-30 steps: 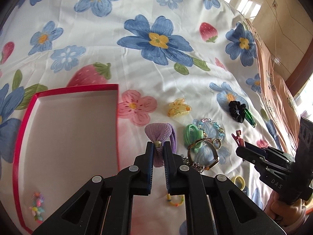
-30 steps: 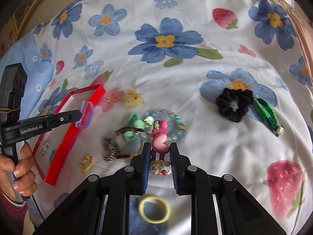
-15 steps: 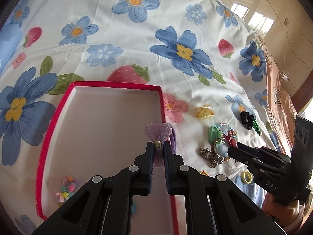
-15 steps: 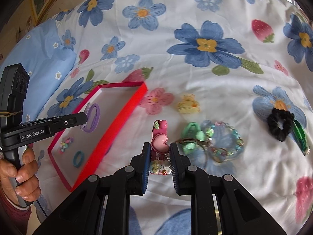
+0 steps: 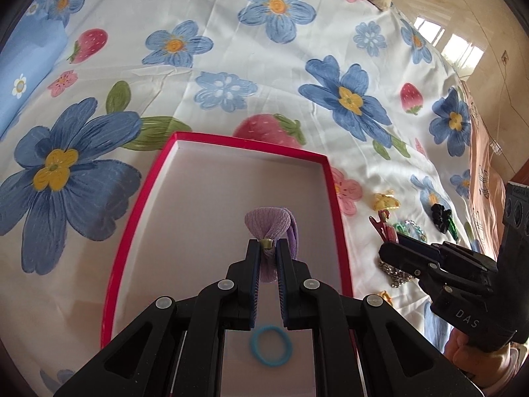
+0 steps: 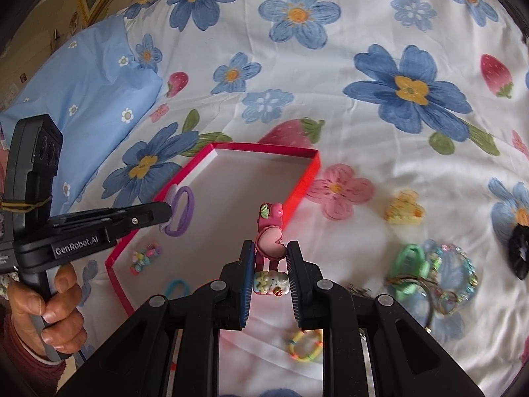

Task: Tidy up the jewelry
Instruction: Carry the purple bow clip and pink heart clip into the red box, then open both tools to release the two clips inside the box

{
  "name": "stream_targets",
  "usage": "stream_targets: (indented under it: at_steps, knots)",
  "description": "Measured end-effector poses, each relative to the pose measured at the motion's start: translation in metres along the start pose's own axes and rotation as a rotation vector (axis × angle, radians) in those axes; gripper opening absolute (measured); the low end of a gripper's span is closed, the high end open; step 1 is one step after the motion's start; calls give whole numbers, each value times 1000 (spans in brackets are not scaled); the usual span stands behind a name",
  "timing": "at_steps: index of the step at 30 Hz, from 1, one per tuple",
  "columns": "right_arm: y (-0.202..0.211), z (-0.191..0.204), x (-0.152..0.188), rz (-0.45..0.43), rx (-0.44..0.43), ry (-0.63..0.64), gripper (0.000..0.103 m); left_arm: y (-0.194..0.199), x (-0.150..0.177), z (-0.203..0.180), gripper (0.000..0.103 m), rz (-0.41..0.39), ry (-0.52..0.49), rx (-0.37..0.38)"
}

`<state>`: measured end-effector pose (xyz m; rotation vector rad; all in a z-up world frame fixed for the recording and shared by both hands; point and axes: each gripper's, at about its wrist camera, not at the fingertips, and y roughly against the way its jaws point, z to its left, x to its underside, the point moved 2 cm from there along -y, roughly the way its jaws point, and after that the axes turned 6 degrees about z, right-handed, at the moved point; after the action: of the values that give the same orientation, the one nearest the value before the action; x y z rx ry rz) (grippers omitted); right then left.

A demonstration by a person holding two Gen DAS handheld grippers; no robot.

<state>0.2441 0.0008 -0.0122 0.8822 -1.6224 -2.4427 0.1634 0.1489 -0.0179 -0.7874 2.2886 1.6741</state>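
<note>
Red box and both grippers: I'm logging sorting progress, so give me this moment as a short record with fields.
left gripper: shut on purple hair tie, held over the red box
right gripper: shut on pink hair clip, near the box's right wall
in box: blue hair tie, beaded charm
on bedsheet: yellow claw clip, green clip, beaded bracelet, black scrunchie, neon hair tie
</note>
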Motion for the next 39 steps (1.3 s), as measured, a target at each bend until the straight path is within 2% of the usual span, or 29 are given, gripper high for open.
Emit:
stream_targets:
  at_steps: [12, 25, 30, 39]
  knots:
    - [-58, 29, -32, 69, -34, 48, 19, -39, -32, 35, 9, 44, 35, -46]
    - [-106, 31, -39, 173, 30, 122, 19, -89, -44, 57, 10, 111, 81, -68]
    - [-110, 32, -38, 184, 40, 144, 19, -96, -45, 57, 11, 123, 77, -72]
    - [-111, 33, -39, 181, 28, 142, 21, -97, -43, 60, 22, 125, 103, -96]
